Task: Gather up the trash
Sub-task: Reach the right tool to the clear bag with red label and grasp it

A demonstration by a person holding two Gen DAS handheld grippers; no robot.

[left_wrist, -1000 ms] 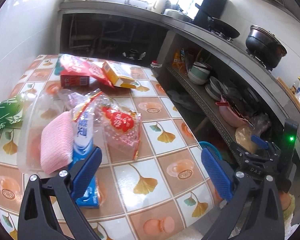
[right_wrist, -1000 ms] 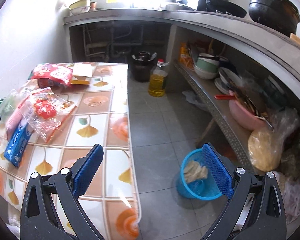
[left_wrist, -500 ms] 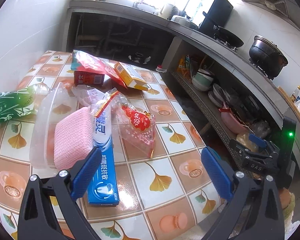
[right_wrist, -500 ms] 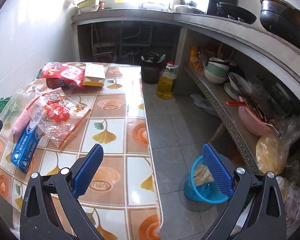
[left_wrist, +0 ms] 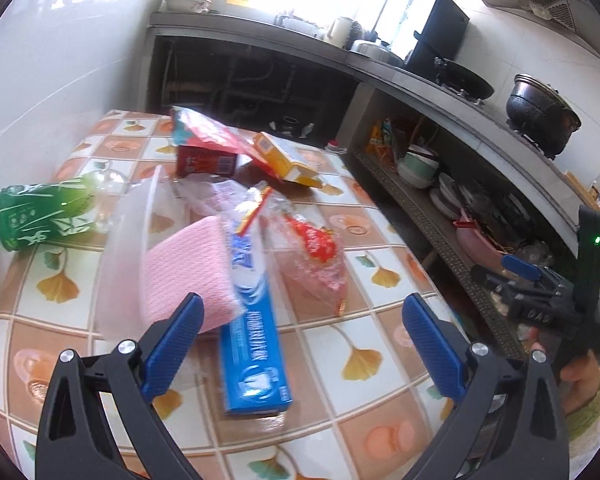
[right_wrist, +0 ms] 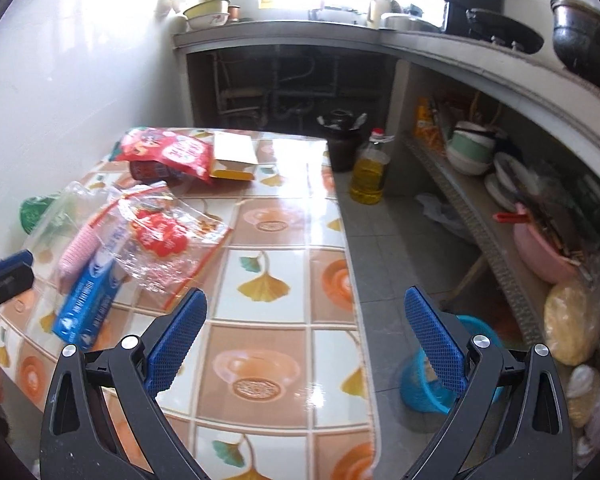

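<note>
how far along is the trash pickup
Done: only some scraps already sit in the blue bin. In hand: nothing; the left tool and right tool are both open. Left: toothpaste box, clear wrapper, green can and red packet.

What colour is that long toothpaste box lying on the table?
Blue with white lettering; the toothpaste box shows best in the left wrist view.

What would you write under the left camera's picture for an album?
Open left gripper above a blue toothpaste box, pink sponge and wrappers littering a tiled kitchen table.
</note>
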